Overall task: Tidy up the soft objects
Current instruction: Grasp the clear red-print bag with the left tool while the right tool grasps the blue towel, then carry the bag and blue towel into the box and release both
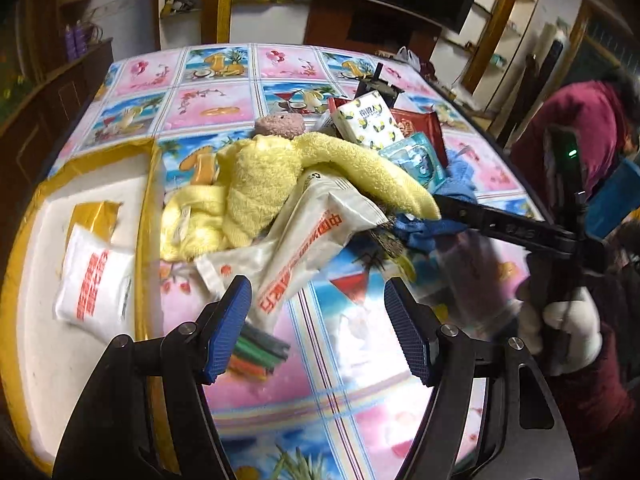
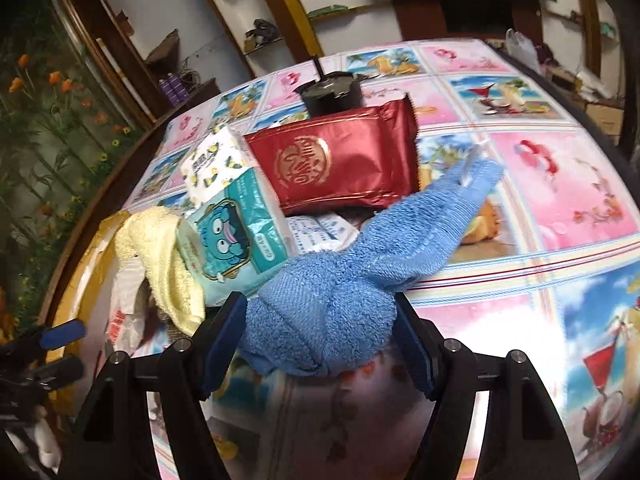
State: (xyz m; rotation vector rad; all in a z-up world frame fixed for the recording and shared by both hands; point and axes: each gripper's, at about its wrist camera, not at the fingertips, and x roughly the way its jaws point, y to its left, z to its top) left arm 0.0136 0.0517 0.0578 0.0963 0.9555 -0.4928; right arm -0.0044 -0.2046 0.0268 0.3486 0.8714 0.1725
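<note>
A pile of soft goods lies mid-table: a yellow towel (image 1: 280, 176), a blue towel (image 2: 360, 264), a white printed packet (image 1: 308, 240), a teal tissue pack (image 2: 236, 236), a lemon-print tissue pack (image 1: 368, 120) and a red foil pack (image 2: 344, 160). My left gripper (image 1: 318, 328) is open and empty, just short of the white packet. My right gripper (image 2: 320, 336) has its pads on both sides of the blue towel's bunched end and grips it. The right gripper also shows in the left wrist view (image 1: 440, 204), reaching into the pile from the right.
A gold-rimmed white tray (image 1: 40, 320) at the table's left holds a white packet (image 1: 94, 284) and a gold packet (image 1: 94, 218). Coloured sticks (image 1: 256, 356) lie by my left finger. A black cup with a straw (image 2: 332, 92) stands behind the pile. A person in red (image 1: 580, 152) is at right.
</note>
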